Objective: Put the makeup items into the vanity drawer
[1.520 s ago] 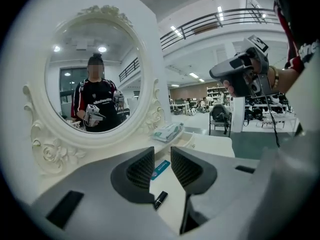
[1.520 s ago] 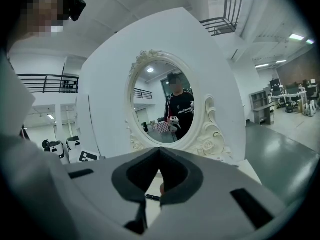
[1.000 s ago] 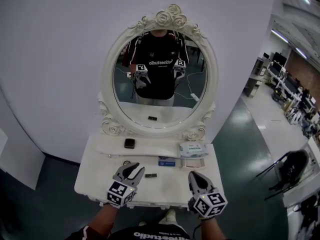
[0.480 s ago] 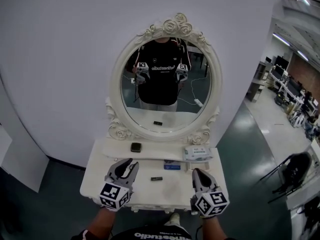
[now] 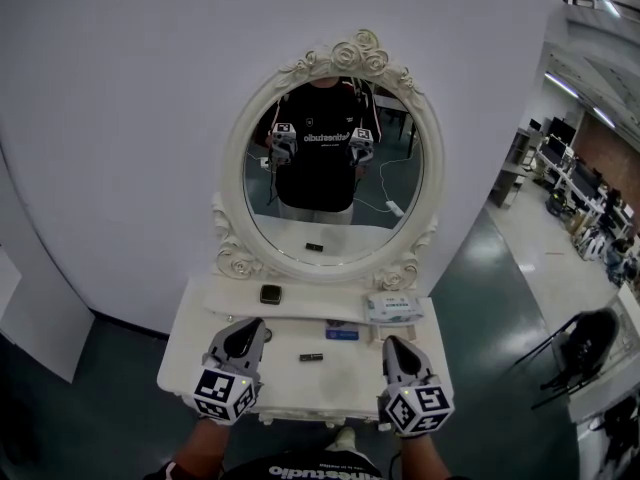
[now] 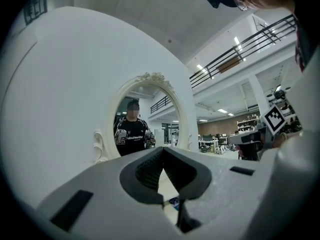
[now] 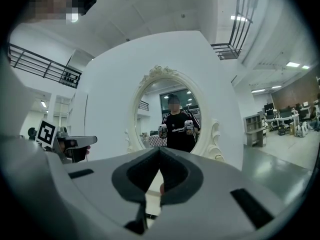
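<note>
Head view: my left tool (image 5: 249, 328) and right tool (image 5: 392, 345) hover over the table's (image 5: 340, 383) front corners. A dark makeup stick (image 5: 313, 356) lies between them, a compact (image 5: 271, 294) at the back edge.

Left gripper view: jaws just closed, nothing between them.

Right gripper view: closed, empty too.

No item is picked yet (the drawer isn't visible), so opening it likely comes next.
</note>
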`<state>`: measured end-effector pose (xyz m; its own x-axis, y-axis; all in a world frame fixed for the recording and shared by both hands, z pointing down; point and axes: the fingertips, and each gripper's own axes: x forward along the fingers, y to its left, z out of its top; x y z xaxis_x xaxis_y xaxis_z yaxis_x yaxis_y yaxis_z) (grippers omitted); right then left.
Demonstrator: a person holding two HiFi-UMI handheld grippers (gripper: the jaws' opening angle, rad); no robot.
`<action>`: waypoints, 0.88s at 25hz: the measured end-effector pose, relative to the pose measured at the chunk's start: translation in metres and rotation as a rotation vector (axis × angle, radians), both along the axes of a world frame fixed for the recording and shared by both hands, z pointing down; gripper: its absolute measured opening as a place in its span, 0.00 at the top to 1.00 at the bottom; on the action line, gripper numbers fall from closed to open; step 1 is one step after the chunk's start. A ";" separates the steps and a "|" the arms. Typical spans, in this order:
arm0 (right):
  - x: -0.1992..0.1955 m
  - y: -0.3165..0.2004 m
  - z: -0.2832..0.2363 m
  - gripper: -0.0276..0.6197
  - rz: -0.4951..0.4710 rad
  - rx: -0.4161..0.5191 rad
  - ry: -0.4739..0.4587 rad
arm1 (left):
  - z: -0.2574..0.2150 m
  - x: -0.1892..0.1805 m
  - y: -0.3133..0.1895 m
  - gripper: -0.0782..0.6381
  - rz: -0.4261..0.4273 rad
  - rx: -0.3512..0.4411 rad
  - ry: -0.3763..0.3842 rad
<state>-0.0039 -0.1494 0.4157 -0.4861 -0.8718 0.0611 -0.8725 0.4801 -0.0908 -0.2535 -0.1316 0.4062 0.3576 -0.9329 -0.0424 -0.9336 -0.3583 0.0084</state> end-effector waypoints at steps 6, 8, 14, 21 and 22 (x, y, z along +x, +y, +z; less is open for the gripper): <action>0.002 0.000 -0.001 0.95 0.020 0.016 0.015 | -0.004 -0.001 0.003 0.88 -0.010 0.011 0.017; 0.002 0.000 -0.002 0.95 0.023 0.018 0.021 | -0.004 -0.001 0.003 0.88 -0.015 0.009 0.010; 0.002 0.001 -0.001 0.95 0.026 0.017 0.029 | 0.001 0.001 0.004 0.88 -0.033 -0.001 -0.015; 0.005 0.000 0.000 0.95 0.030 0.012 0.028 | 0.001 0.002 0.003 0.88 -0.033 0.004 -0.016; 0.005 0.001 0.000 0.95 0.030 0.013 0.027 | 0.001 0.002 0.003 0.88 -0.033 0.008 -0.016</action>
<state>0.0014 -0.1487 0.4159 -0.4579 -0.8868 0.0627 -0.8886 0.4546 -0.0607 -0.2519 -0.1290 0.4068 0.3272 -0.9439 -0.0441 -0.9449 -0.3271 -0.0093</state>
